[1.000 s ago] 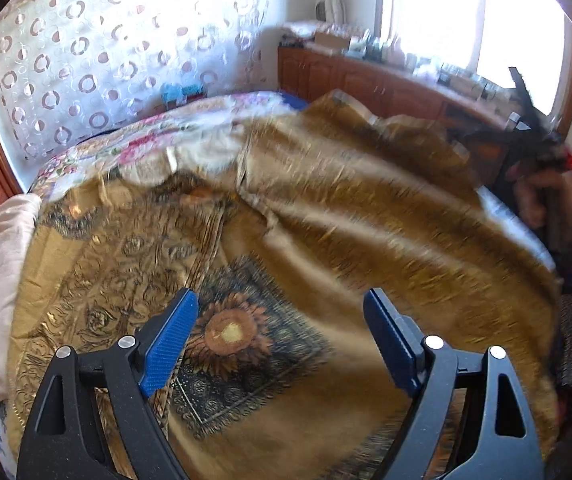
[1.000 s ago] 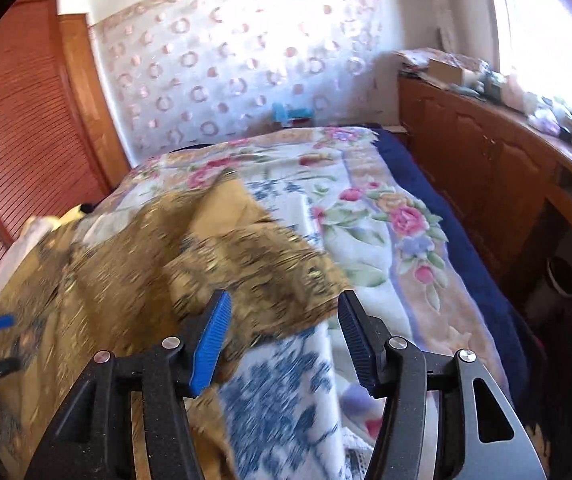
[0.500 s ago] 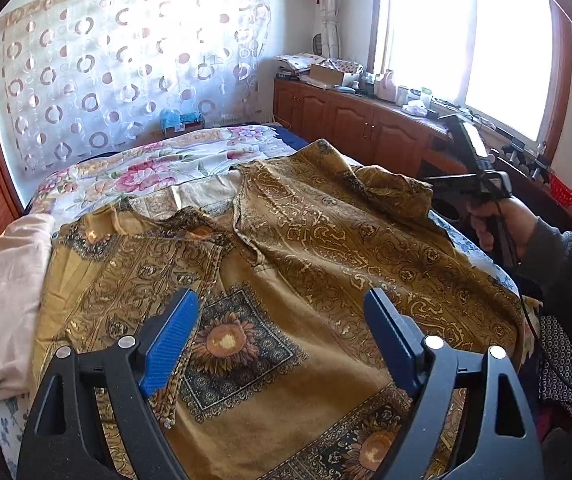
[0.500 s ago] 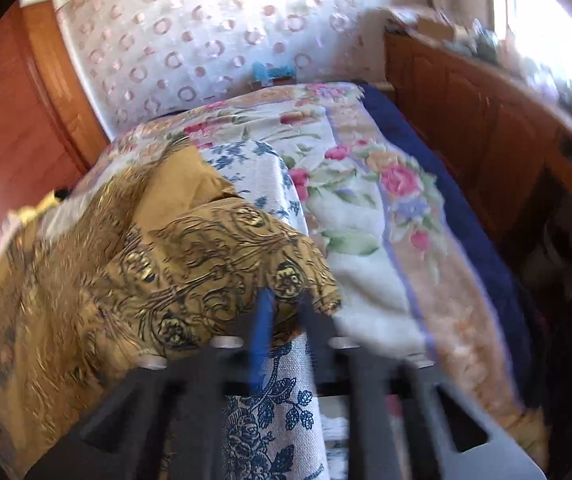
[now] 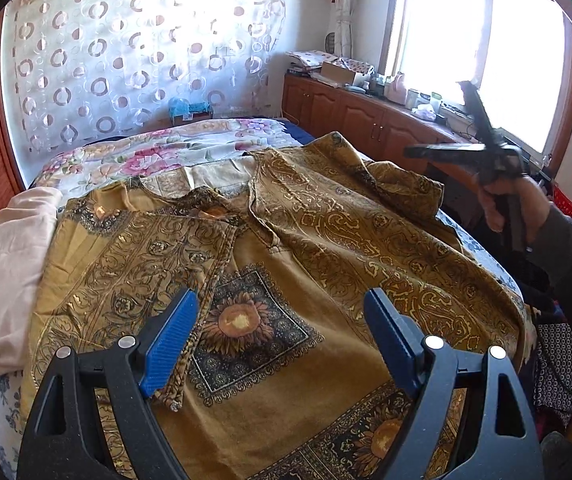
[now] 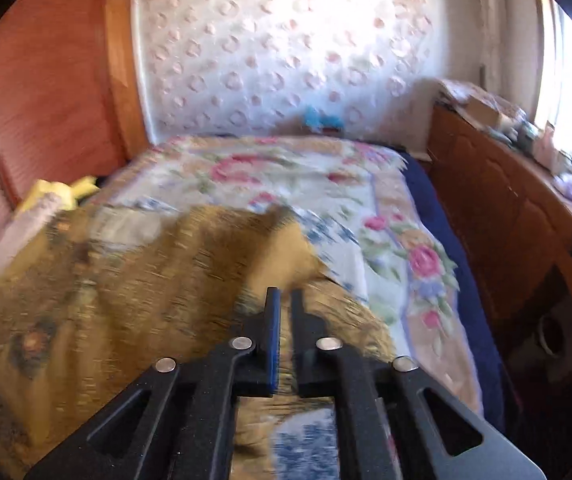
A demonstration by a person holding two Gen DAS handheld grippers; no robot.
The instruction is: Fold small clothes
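Mustard-gold paisley-print shirt with sunflower panels (image 5: 326, 248) lies spread flat on the floral-quilted bed (image 5: 157, 152), covering most of the near half. Long axis runs from the near edge toward the far wall: neckline at the far end, hem toward the left claw. Left sleeve side folded in over the body, its edge running down toward the left claw's blue pad; right sleeve bunched near the right edge of the bed

Left claw (image 5: 281, 344): jaws wide apart, hovering above the shirt's lower front, nothing between the pads

Right claw (image 6: 283, 312): seen blurred in its own view, pads close with a narrow gap, jaws opening, nothing clearly between them. In the left view it's lifted clear off the bed at the right edge, held by a hand in a grey sleeve (image 5: 514, 204)

Folded pale pink cloth (image 5: 5, 264) sits at the left edge of the bed, touching the shirt's left side

Wooden counter under the window (image 5: 366, 108) carries boxes and bottles, contents too small to tell
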